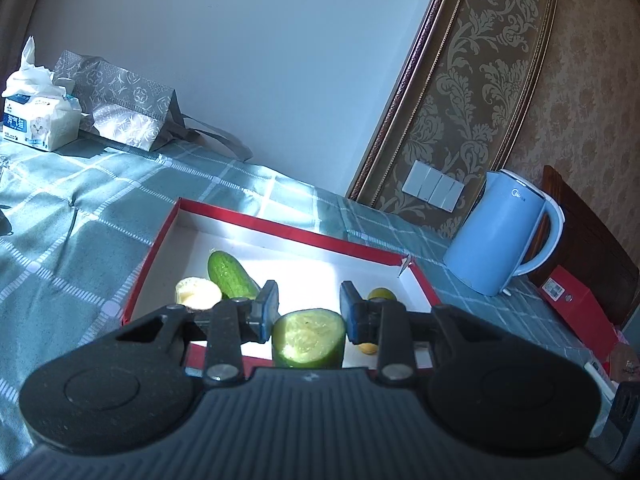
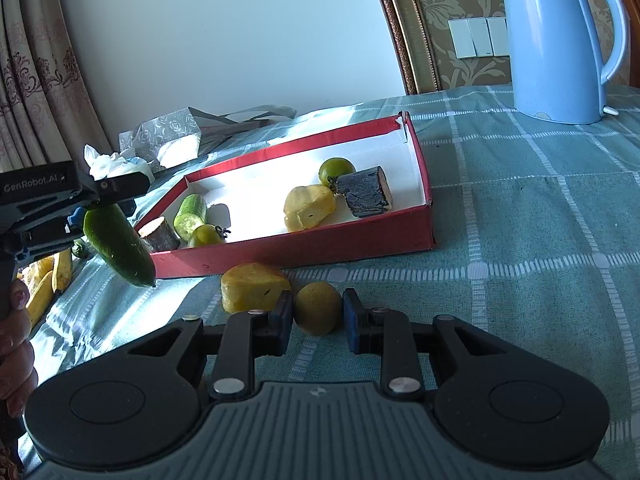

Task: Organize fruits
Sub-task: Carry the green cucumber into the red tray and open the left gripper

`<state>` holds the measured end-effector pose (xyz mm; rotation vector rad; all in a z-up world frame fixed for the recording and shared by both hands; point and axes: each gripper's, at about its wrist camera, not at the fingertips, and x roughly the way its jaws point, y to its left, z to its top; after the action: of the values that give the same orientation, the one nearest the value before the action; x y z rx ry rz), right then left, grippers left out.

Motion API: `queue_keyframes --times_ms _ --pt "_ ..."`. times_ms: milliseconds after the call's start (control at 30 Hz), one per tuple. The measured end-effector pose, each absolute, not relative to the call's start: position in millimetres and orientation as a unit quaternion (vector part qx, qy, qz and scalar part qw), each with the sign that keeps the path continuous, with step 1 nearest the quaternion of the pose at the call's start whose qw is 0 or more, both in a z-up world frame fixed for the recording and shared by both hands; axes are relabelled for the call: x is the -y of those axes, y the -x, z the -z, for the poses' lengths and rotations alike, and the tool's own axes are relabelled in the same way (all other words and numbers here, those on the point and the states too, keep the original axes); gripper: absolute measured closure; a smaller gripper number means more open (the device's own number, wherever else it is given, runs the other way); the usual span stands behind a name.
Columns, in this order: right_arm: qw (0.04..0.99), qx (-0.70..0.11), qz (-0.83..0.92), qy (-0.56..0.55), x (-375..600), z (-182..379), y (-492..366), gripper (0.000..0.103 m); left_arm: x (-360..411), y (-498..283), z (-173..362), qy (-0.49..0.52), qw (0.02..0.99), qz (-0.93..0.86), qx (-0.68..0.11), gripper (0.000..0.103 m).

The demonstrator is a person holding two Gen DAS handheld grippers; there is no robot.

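My left gripper point(image 1: 308, 302) is shut on a green cucumber half point(image 1: 308, 340), cut face toward the camera, held in the air over the near edge of the red box point(image 1: 280, 225). The right wrist view shows that cucumber half point(image 2: 120, 246) hanging tilted from the left gripper point(image 2: 96, 210), left of the box point(image 2: 300, 250). My right gripper point(image 2: 318, 307) is low on the tablecloth with its blue pads against a small yellow round fruit point(image 2: 318, 314). Inside the box lie a cucumber piece point(image 2: 190, 212), two green tomatoes point(image 2: 336, 170), a yellow chunk point(image 2: 308, 206) and dark-barked cut pieces point(image 2: 366, 194).
A yellow chunk point(image 2: 252, 292) lies on the checked cloth just left of my right gripper. Bananas point(image 2: 44, 284) are at the left edge beside a hand. A blue kettle point(image 2: 560, 40) stands behind the box on the right. A tissue pack point(image 1: 36, 120) and patterned bag point(image 1: 120, 108) sit by the wall.
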<state>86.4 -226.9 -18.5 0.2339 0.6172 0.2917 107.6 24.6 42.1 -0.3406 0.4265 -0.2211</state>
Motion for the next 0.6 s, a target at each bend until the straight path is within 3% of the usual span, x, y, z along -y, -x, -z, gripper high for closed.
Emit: queue_keyframes --times_ms 600 --pt "0.935 -0.301 -0.143 -0.118 227.4 19.1 -85.9 0.078 -2.0 -201.5 -25.7 0.141 0.955 0.042 -0.257 0.074"
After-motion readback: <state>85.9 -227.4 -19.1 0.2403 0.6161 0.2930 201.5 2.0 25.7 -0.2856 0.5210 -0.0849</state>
